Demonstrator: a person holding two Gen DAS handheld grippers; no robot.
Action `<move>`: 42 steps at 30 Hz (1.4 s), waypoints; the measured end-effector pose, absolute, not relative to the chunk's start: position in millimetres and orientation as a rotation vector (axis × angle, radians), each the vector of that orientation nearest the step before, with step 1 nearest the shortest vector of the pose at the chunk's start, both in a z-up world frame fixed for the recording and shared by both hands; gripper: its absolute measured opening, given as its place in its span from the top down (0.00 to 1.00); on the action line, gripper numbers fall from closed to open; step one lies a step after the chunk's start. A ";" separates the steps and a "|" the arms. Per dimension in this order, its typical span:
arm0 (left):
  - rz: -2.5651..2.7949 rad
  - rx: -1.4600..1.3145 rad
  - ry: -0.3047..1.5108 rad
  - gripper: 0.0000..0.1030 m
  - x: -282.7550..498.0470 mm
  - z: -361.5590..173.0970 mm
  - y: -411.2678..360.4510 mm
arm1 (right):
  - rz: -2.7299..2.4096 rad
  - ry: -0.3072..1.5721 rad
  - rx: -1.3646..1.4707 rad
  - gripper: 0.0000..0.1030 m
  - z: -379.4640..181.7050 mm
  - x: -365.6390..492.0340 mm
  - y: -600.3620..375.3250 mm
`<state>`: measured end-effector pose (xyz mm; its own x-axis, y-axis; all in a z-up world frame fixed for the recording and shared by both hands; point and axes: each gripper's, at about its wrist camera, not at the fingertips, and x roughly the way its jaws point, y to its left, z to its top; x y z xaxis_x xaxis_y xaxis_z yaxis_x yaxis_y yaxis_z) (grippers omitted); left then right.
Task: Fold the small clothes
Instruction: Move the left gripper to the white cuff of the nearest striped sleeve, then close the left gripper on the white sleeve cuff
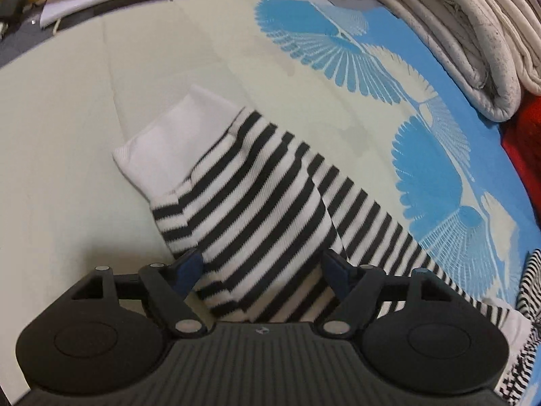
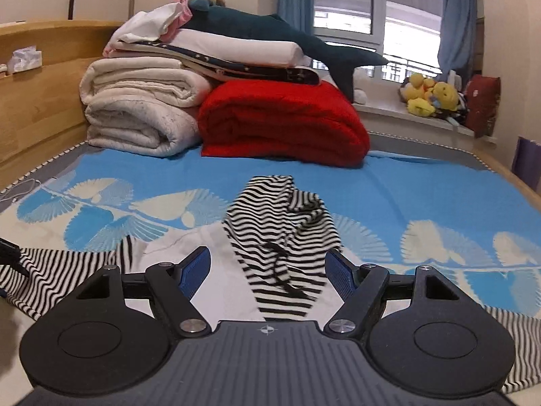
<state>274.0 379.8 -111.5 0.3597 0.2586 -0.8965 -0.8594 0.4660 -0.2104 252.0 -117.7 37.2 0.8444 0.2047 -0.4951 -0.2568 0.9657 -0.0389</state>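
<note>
Hovering my left gripper [image 1: 262,267] wide open and empty over the striped sleeve [image 1: 257,196], I risk the fold springing loose if a pad drags it.

Left wrist camera looks steeply down, close over the bed [image 1: 67,135]; right wrist camera faces nearly level towards its far edge; both catch the striped garment [image 1: 257,196].

Both hand-held grippers, left [image 1: 262,265] and right [image 2: 267,265], gape wide.
</note>
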 end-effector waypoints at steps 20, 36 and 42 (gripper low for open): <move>1.028 -1.100 0.769 0.69 241.6 -106.0 414.4 | 0.258 0.560 -0.097 0.52 19.3 261.4 -127.0; 1.149 -1.060 0.828 0.56 229.2 -99.9 414.5 | 0.197 0.592 -0.055 0.52 15.2 260.0 -158.2; 1.103 -1.013 0.831 0.95 240.9 -101.2 411.5 | 0.184 0.602 -0.033 0.52 14.1 263.0 -159.3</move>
